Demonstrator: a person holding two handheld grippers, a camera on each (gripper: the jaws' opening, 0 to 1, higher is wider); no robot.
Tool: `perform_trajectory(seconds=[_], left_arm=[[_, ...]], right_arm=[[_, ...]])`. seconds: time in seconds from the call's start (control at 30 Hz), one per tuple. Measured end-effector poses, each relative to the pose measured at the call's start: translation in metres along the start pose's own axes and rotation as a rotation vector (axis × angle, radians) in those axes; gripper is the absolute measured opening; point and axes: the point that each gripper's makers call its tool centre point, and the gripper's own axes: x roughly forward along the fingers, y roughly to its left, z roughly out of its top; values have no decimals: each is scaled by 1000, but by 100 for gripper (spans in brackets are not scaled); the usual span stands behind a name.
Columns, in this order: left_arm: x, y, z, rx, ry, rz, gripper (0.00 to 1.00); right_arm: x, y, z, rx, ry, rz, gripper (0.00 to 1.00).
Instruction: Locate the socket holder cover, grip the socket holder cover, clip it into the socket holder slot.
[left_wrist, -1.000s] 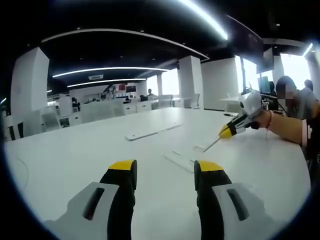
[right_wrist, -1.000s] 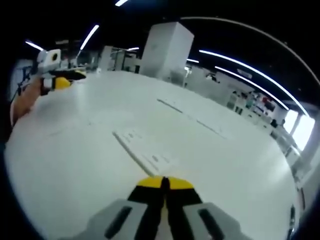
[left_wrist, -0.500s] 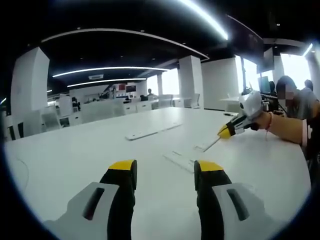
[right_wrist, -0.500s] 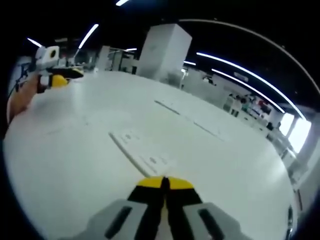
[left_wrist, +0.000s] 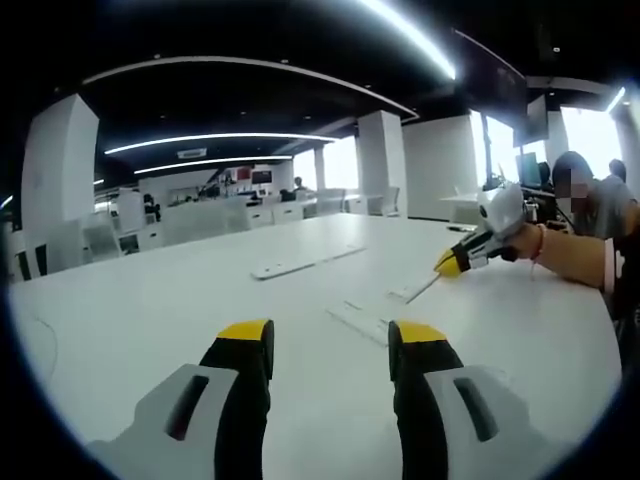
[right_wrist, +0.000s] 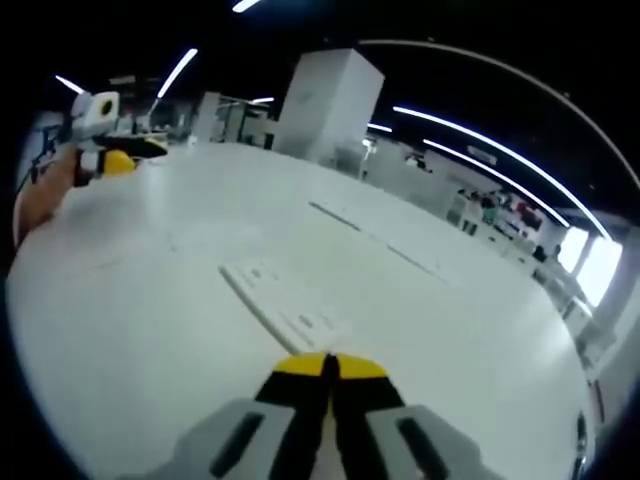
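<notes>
Right gripper (right_wrist: 328, 365) near long strip (right_wrist: 378, 240)

On the white table (left_wrist: 150, 310) I count three flat white strips, one long strip (left_wrist: 305, 262) far away, one wider plate (left_wrist: 362, 322) near the middle and one thin cover strip (left_wrist: 415, 290) beside it, and also two grippers, left (left_wrist: 328, 345) and right (right_wrist: 327, 366).

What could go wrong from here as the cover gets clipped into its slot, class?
1. The right gripper is shut on a thin white strip, pinched at one end; it could twist or slip.
2. The left gripper hangs open, apart from the flat white piece on the table, so that piece may slide when pressed.
</notes>
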Motion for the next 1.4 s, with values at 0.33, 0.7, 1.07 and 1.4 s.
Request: perform_trajectory(seconds=[0.33,0.7,1.07,1.4], left_arm=[[0,-2,-1,1,6,-4,46],[-1,-4,-1,-3,2,-2,46],[0,-4,-2,-5,1,-6,46],[-1,-5,1,-6,-14,-5,46]], right_arm=[[1,-1,0,0,-2,3,4],[1,-1,1,-2,3,-5,4],[2,-2,1,-6,16,-38,4],[4,-3,2,-83,28,-58,4]])
